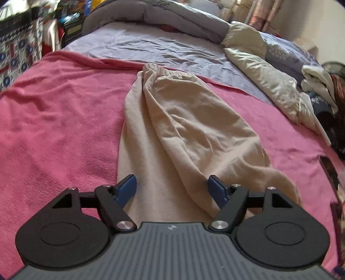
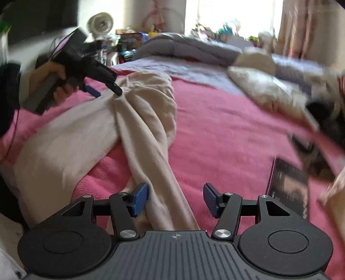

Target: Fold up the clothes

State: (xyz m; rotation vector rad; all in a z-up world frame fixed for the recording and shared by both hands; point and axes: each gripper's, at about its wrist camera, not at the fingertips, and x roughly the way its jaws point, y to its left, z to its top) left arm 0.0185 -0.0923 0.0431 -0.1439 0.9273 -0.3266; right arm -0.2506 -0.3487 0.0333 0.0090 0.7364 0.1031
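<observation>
Cream trousers lie lengthwise on a pink blanket, waistband at the far end, one leg folded over the other. My left gripper is open just above the near part of the cloth, with nothing between its blue fingers. In the right wrist view the trousers are bunched and one leg runs between the fingers of my open right gripper. The left gripper, held in a hand, is over the upper part of the garment there.
A grey sheet and a grey duvet cover the far bed. A crumpled cream quilt and folded clothes lie at the right. A dark book rests on the blanket at the right. Cluttered shelves stand left.
</observation>
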